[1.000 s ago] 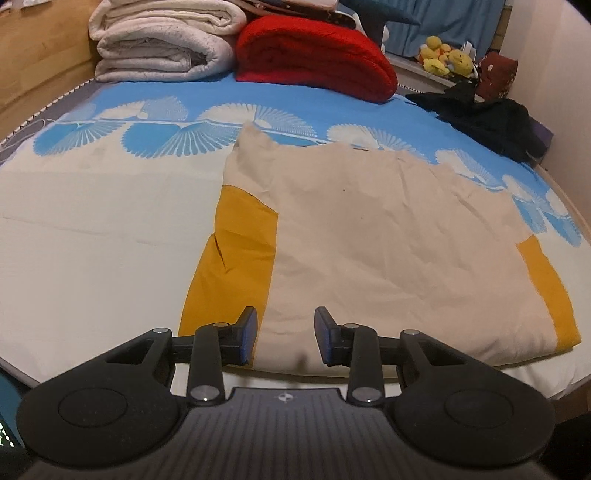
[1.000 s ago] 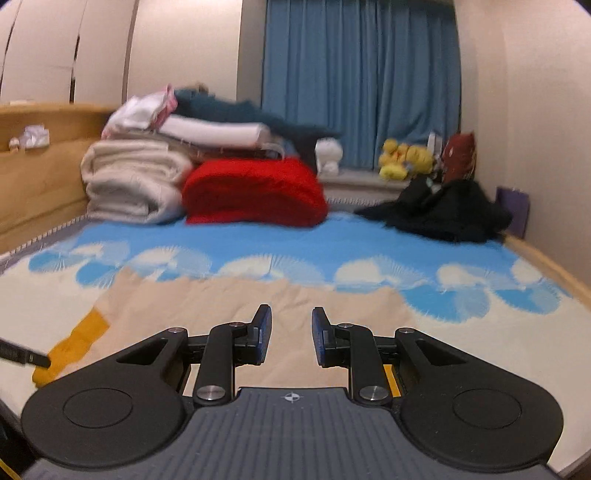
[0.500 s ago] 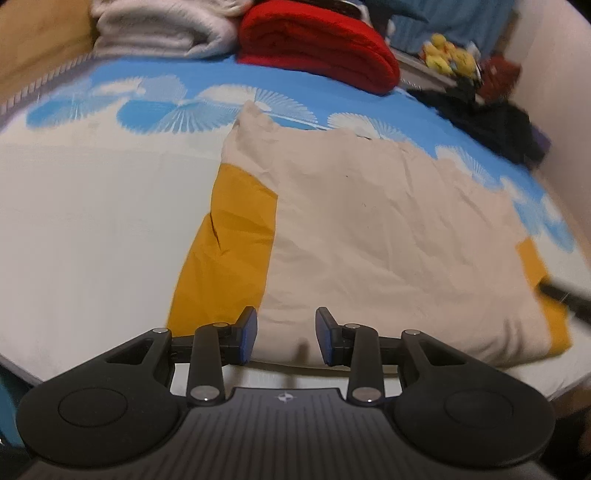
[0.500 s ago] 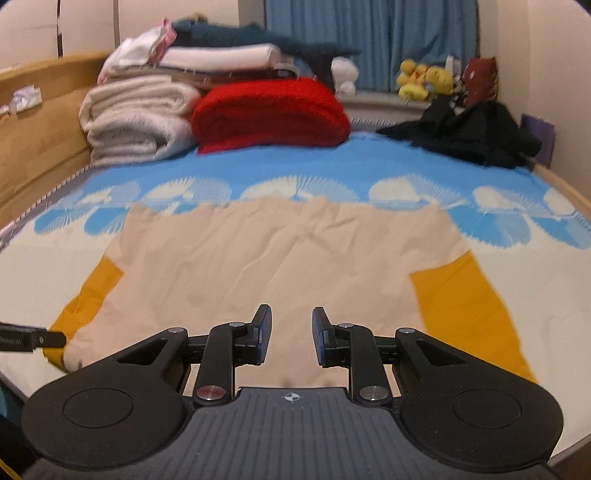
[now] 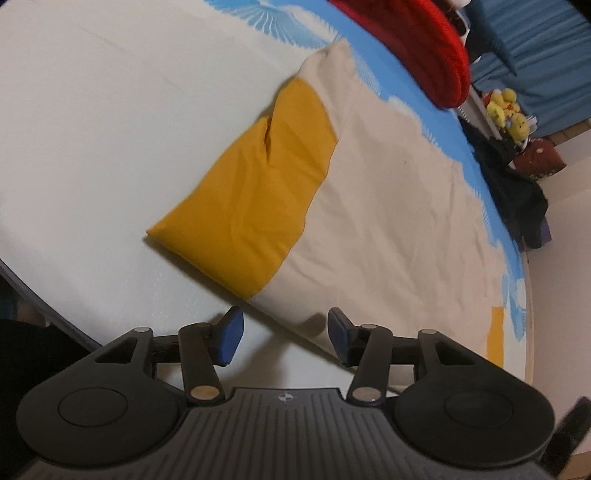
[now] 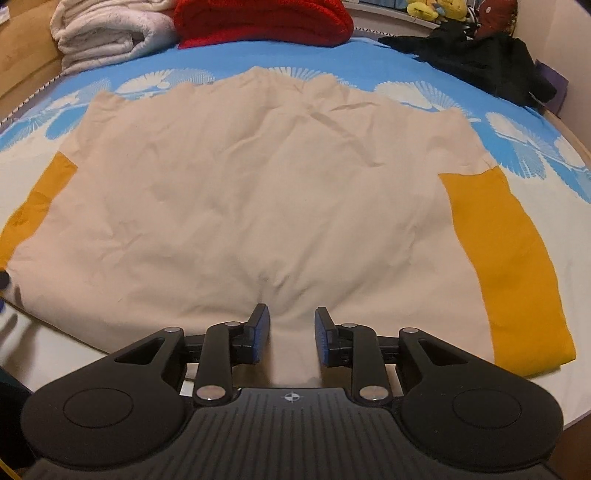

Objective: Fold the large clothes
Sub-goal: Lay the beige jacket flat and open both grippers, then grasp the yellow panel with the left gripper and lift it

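Both tongs sank toward one beige garment (image 6: 258, 192) with two yellow sleeves (image 6: 506, 266), left gripper (image 5: 282, 339) spreading, right gripper (image 6: 291, 338) parted.

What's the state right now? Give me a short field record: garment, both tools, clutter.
garment: beige shirt with yellow sleeves, spread flat on the bed
left tool: open, jaws just widened, over the near hem beside the yellow sleeve, nothing between them
right tool: open, over the middle of the hem, not gripping
clutter: red blanket, white blanket, black clothes at the far end
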`<state>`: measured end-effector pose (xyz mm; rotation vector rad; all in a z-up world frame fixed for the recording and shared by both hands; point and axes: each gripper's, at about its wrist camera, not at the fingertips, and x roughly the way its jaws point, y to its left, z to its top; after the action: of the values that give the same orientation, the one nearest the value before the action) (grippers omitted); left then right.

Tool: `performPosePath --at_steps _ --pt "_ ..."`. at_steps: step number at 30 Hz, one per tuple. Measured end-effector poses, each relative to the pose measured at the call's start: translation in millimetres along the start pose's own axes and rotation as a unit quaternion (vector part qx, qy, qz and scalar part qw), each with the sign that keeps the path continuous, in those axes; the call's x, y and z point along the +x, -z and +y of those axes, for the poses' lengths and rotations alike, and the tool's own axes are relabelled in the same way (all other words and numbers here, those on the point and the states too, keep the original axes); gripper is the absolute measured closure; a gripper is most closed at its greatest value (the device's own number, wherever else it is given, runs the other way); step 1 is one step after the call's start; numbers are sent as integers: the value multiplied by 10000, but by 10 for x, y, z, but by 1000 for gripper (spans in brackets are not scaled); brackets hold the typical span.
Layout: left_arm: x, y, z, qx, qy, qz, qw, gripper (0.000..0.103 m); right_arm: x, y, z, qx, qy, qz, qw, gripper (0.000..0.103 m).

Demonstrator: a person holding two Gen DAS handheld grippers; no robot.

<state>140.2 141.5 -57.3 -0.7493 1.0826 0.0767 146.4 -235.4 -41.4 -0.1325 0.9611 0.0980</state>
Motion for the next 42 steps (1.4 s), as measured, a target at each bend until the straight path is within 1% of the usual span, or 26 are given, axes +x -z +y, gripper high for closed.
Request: performPosePath --at_steps 3,6,8,11,15,18,20,21,22,25,28,30,32,34,37,39,41,42 --pt "57 -8 8 -86 -88 -126 9998 45 -154 -21 -95 50 -85 -251 9996 76" --pt "124 -36 45 -402 -98 -269 9988 43 -259 -5 -217 90 -228 -423 9988 76" --pt "160 -44 76 -649 -72 -398 9971 42 -285 25 -278 94 -307 -433 9985 76" --pt "187 -50 86 -891 -59 -679 9937 42 -283 56 -340 94 -387 -375 9985 76" --pt "220 -35 98 -1121 -21 -1065 9880 42 -306 70 -373 107 -488 -360 9981 76" --pt "238 -35 92 -1159 0 -1279 9850 42 -332 59 -378 170 -591 -397 9973 76" --pt "251 -42 78 -1095 9 -1347 9848 44 -348 61 -354 176 -667 -419 9967 76" --pt "253 -50 69 -1018 3 -1351 9856 57 -355 57 -332 157 -699 -433 9965 76" --pt "240 -56 69 -930 65 -1355 9864 73 -362 56 -306 132 -728 -447 9963 76" --pt "134 -68 24 -693 227 -1463 9865 85 -375 46 -216 63 -802 -488 9956 76" --pt "-82 -69 -63 -323 312 -1651 9853 90 -385 2 -120 43 -856 -563 9947 76" --pt "-233 -75 -99 -129 326 -1777 9835 92 -386 -44 -39 59 -913 -619 9939 76" --pt "-415 -70 -100 -48 269 -1883 9817 92 -392 -85 52 39 -982 -703 9927 76" --pt "-603 -25 -59 -63 137 -2012 9794 93 -401 -127 155 -13 -1058 -793 9912 76" --pt "-869 78 -58 172 -306 -2224 9743 93 -387 -179 315 -68 -1251 -823 9887 76" --pt "-951 105 -43 221 -460 -2239 9733 93 -323 -203 443 -183 -1405 -659 9877 75" --pt "-949 107 -50 310 -474 -2141 9752 92 -167 -204 594 -433 -1597 -195 9860 75" --pt "-940 105 -65 382 -507 -2114 9753 92 -58 -181 689 -660 -1555 99 9856 75"
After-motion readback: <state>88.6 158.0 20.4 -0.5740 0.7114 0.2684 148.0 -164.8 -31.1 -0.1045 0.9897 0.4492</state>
